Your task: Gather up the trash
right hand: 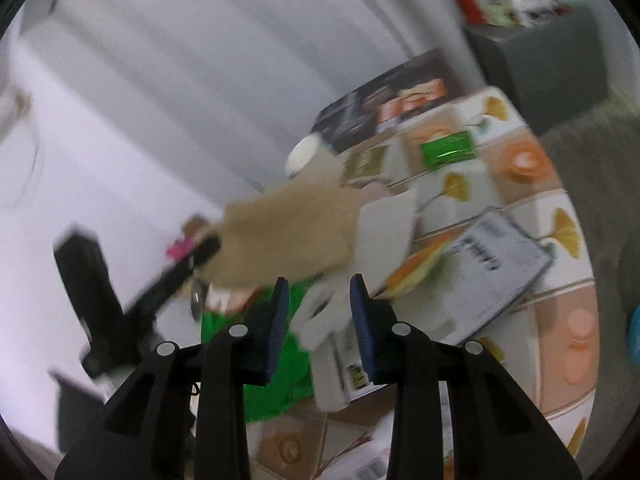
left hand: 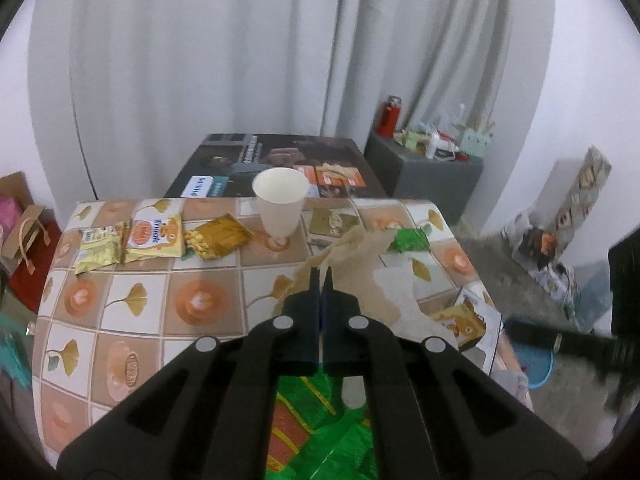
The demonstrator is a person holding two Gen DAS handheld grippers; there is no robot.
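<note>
On the table [left hand: 168, 304] the paper cup [left hand: 279, 204] stands behind; snack packets [left hand: 154, 236] lie to its left, the green packet [left hand: 410, 239] to its right.

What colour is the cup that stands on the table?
White. The cup shows best in the left wrist view, upright near the far edge of the table.

Crumpled brown paper bag [left hand: 362, 248] (held aloft), wrappers [left hand: 154, 234] on table

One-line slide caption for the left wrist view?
Left gripper shut on brown paper above table littered with wrappers and cup.
</note>
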